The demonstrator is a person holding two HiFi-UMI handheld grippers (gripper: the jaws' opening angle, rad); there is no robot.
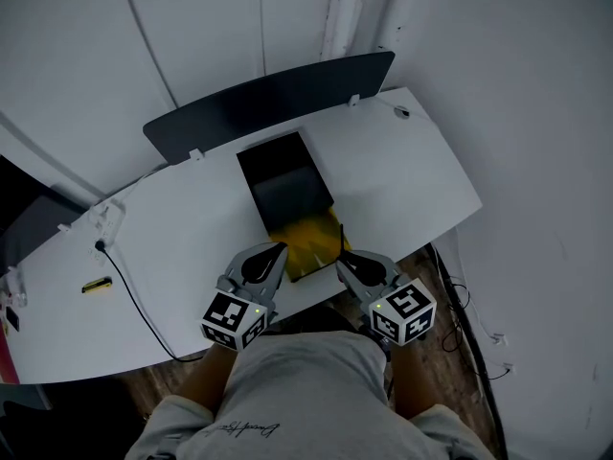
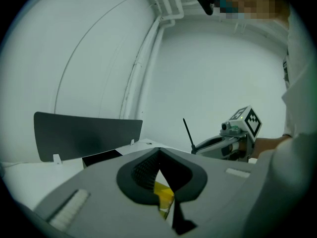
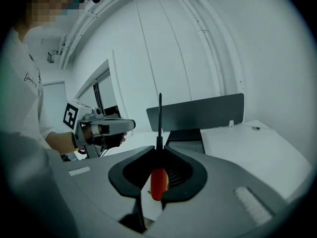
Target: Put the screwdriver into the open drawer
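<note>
In right gripper view: tool [image 3: 159, 150] clamps screwdriver [image 3: 158, 183].

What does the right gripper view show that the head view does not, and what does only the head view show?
Only the right gripper view: the screwdriver, its red handle clamped in the right gripper, shaft pointing up. Only the head view: a small yellow item and a black cable on the left part of the table. Both: the dark back panel, the black box and the left gripper.
</note>
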